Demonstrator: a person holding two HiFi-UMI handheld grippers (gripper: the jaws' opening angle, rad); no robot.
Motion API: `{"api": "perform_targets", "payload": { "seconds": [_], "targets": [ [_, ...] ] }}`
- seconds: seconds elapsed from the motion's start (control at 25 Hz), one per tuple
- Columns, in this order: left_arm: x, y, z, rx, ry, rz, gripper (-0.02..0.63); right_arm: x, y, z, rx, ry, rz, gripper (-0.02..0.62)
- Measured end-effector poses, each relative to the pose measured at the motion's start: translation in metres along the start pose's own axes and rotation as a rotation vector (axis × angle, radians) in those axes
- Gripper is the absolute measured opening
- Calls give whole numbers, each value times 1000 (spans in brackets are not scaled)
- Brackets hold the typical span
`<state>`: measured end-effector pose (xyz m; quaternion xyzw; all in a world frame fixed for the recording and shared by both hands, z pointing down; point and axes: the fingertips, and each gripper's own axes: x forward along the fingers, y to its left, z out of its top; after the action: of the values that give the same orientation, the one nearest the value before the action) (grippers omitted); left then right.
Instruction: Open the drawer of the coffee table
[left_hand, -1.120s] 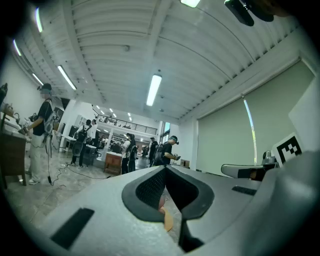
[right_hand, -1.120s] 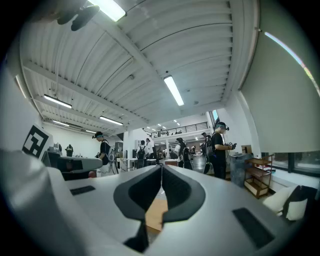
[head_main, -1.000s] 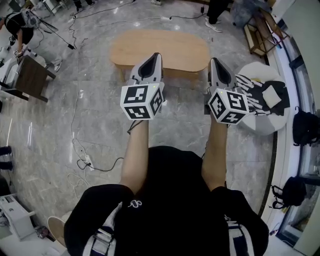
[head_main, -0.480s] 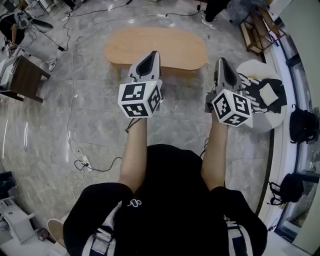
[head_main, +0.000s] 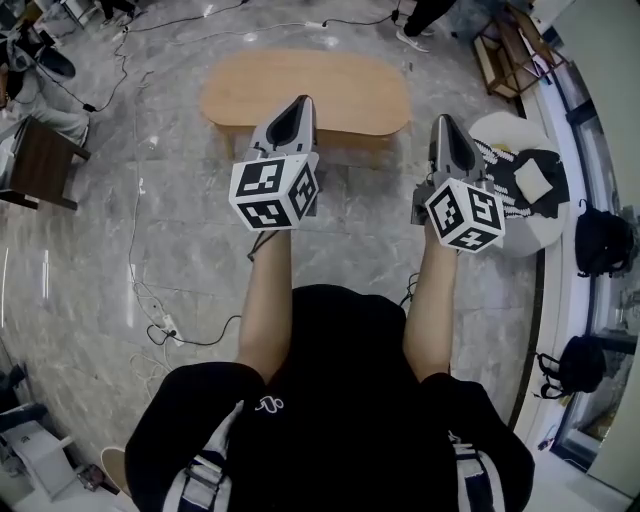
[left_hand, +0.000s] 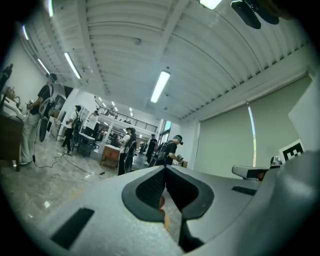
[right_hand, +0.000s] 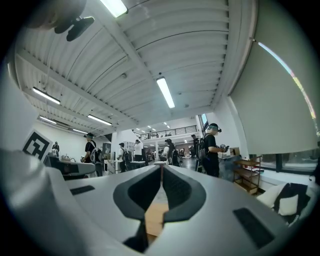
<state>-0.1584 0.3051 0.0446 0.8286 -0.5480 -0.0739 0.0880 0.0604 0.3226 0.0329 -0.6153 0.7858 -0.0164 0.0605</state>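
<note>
Subject: coffee table (head_main: 340, 85), with an oval top of light wood, standing on the grey marble floor (head_main: 190, 220) at the top centre of the head view, straight ahead of the person. A wooden front rail runs under the near edge of the top. The drawer cannot be told apart from that rail at this angle, and nothing projects from the table's near side.

Tooling: left gripper (head_main: 302, 100), held level, with its tips over the near edge of the table top, left of centre as seen from above. Its own view shows the jaws pressed together with nothing between them. The right gripper (head_main: 441, 118) is also level, just off the table's right end. Its jaws are likewise together and empty, and a patch of light wood shows low in the gap behind the pads.

Surroundings: a white round side table (head_main: 520, 245) just beside the right gripper carries striped black-and-white fabric (head_main: 500, 172) and a black item (head_main: 548, 190). A black backpack (head_main: 600, 240) lies by the right wall. White cables (head_main: 135, 230) trail over the floor at left. A dark wooden table (head_main: 40, 165) stands at the left edge.
</note>
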Motion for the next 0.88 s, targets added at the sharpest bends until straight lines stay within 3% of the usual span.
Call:
{"api": "perform_targets", "payload": {
  "seconds": [0.4,0.88],
  "targets": [
    [0,48,-7,-53,11,48,11,14,10,-7,-3,9,-10,14],
    [13,51,-13,-25,-27,17,11,28,11,-15,-28,-35,11,15]
  ]
}}
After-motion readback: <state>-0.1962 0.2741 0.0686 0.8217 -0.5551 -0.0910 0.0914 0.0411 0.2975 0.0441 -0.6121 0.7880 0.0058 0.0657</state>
